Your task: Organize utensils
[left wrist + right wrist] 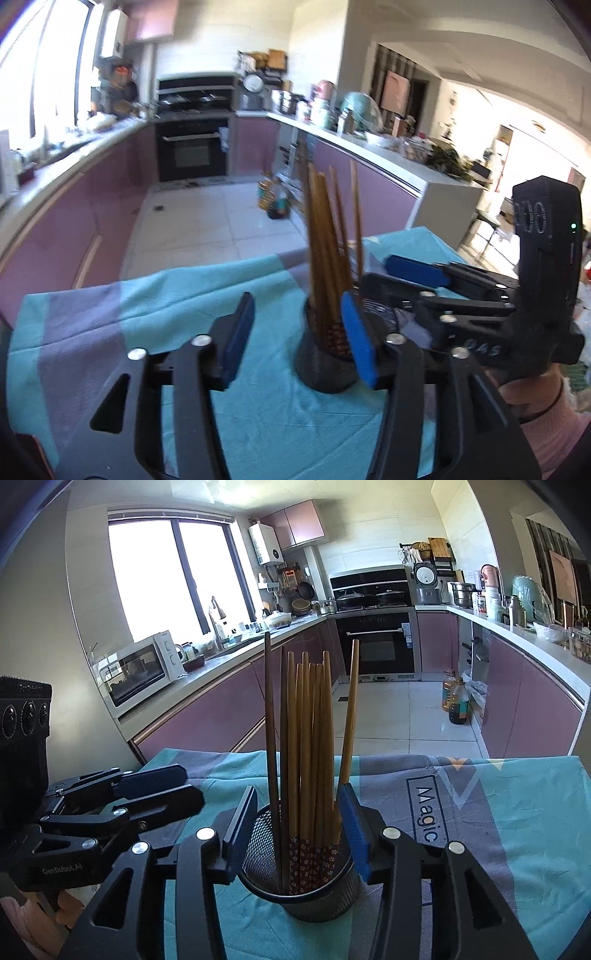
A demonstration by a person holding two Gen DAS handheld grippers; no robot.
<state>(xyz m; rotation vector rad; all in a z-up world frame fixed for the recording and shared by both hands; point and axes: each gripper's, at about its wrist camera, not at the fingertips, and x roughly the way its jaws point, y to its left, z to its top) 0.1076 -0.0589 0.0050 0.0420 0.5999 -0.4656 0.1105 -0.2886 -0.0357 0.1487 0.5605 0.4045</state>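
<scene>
A black mesh holder [299,882] stands on the teal and grey cloth [498,830], full of wooden chopsticks [314,738] that stand upright with their patterned ends down. My right gripper [297,829] is open, its blue pads on either side of the bundle just above the holder's rim, not pressing on it. In the left wrist view the holder [321,369] and chopsticks [325,240] sit just inside the right finger of my left gripper [299,338], which is open and holds nothing. The right gripper [376,275] reaches in from the right, and the left gripper [190,786] shows at the left.
The table's far edge drops to a tiled kitchen floor with oil bottles [456,701]. Purple cabinets and counters run along both sides, with a microwave [140,672] at the left and an oven [376,642] at the back. A hand in a pink sleeve [543,417] holds the right gripper.
</scene>
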